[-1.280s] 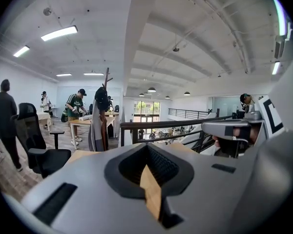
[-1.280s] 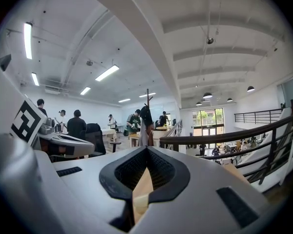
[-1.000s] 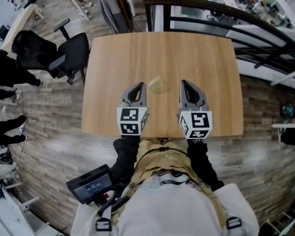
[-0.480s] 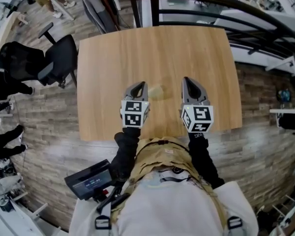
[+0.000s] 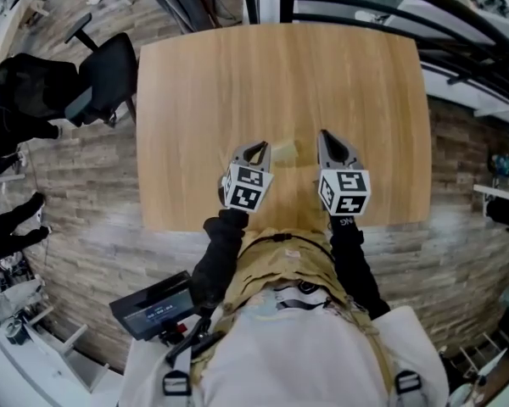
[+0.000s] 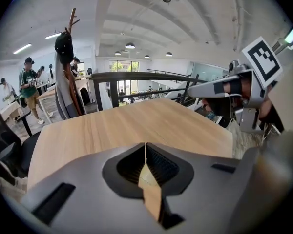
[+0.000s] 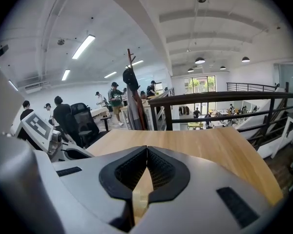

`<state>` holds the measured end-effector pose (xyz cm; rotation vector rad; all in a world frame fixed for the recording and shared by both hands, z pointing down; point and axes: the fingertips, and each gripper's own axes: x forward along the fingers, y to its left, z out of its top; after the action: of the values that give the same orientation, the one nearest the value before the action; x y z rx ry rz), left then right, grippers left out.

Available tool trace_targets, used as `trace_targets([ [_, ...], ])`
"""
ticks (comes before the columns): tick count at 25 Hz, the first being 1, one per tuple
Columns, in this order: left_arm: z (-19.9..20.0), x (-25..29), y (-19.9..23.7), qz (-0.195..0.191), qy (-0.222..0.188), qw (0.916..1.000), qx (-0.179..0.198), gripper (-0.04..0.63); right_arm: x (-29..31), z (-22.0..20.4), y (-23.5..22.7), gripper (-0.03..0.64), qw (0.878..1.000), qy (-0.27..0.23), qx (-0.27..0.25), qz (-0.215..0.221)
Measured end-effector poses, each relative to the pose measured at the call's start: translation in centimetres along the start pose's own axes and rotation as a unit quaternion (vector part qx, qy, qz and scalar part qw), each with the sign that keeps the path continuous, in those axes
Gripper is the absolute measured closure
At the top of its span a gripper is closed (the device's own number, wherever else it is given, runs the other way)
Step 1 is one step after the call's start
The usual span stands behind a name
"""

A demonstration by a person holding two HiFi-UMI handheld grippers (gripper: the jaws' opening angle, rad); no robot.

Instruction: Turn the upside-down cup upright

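A small pale translucent cup (image 5: 282, 152) sits on the wooden table (image 5: 280, 75), near its front edge; I cannot tell which way up it stands. In the head view my left gripper (image 5: 260, 147) is just left of the cup, its tip close to it, and my right gripper (image 5: 325, 135) is a short way to the cup's right. Both are shut with nothing between the jaws, as the left gripper view (image 6: 145, 145) and the right gripper view (image 7: 146, 148) show. Neither gripper view shows the cup.
A black metal railing (image 5: 390, 7) runs behind the table. A black office chair (image 5: 102, 83) stands at its left. A coat rack (image 6: 68, 72) and several people (image 7: 112, 99) are further back. A dark device (image 5: 153, 308) hangs at the person's waist.
Both grippers have come down toward the table's front part, still shut. The left one now sits closer to the cup.
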<state>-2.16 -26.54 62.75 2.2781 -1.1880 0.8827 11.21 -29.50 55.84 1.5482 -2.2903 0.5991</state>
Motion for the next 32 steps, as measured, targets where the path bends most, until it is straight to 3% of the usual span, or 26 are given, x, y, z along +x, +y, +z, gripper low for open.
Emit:
trace_targets([
  [4,-1.1,1.9,0.5,-0.018,0.021,0.9996,0.001,0.597,1.7,-0.8,-0.6,0.595,1.0,0.02,-0.001,0.001],
  [8,-1.9,4.1,0.4,-0.043,0.045,0.9979,0.015,0.554,3.2,-1.4,-1.0,0.595,0.999,0.038,-0.006,0.003],
  [12,-3.5,6.9,0.2,-0.073,0.065,0.9947,0.032,0.488,4.2,-2.1,-1.0,0.595,0.998,0.059,-0.015,0.008],
  [16,-4.0,9.6,0.4,-0.085,0.089,0.9895,0.076,0.393,5.1,-3.1,-1.3,0.595,0.997,0.079,-0.018,0.011],
  [19,-4.3,11.9,0.6,-0.086,0.116,0.9831,0.113,0.293,5.2,-3.7,-1.7,0.595,0.996,0.088,-0.018,0.011],
  [24,-5.7,14.6,1.1,-0.102,0.163,0.9698,0.151,0.194,5.8,-4.2,-1.6,0.595,0.995,0.096,-0.018,0.013],
  [32,-7.5,18.0,2.3,-0.1,0.228,0.9496,0.19,0.183,6.3,-4.9,-2.5,0.595,0.994,0.11,-0.018,0.006],
])
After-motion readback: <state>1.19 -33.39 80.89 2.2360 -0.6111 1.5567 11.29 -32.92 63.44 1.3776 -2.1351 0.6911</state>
